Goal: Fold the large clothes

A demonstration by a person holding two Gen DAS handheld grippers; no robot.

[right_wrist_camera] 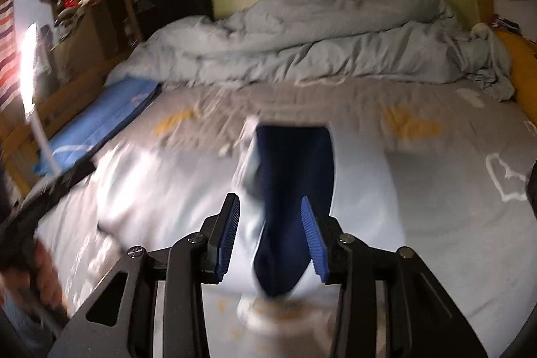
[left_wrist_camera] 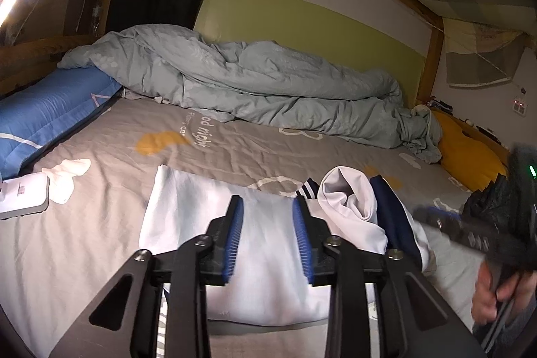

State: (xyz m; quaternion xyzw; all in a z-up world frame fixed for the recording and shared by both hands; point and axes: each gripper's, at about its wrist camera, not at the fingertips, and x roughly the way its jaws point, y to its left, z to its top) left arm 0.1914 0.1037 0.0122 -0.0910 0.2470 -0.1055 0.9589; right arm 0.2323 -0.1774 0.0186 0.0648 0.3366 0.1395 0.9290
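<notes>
A white garment with navy parts [left_wrist_camera: 188, 217] lies on the grey bed sheet [left_wrist_camera: 235, 143], partly folded, with a bunched white and navy sleeve [left_wrist_camera: 355, 200] on its right side. My left gripper [left_wrist_camera: 268, 213] is open, its blue pads above the flat white cloth, holding nothing. My right gripper [right_wrist_camera: 272, 213] is open too; the navy strip [right_wrist_camera: 295, 176] of the garment lies between and beyond its fingers in a blurred view. The right gripper also shows blurred at the right of the left wrist view [left_wrist_camera: 476, 234].
A rumpled grey-green duvet [left_wrist_camera: 255, 79] lies along the far side of the bed. A blue pillow [left_wrist_camera: 50, 109] is at the left, a yellow one [left_wrist_camera: 466, 153] at the right. A white box [left_wrist_camera: 21, 197] sits on the sheet at the left edge.
</notes>
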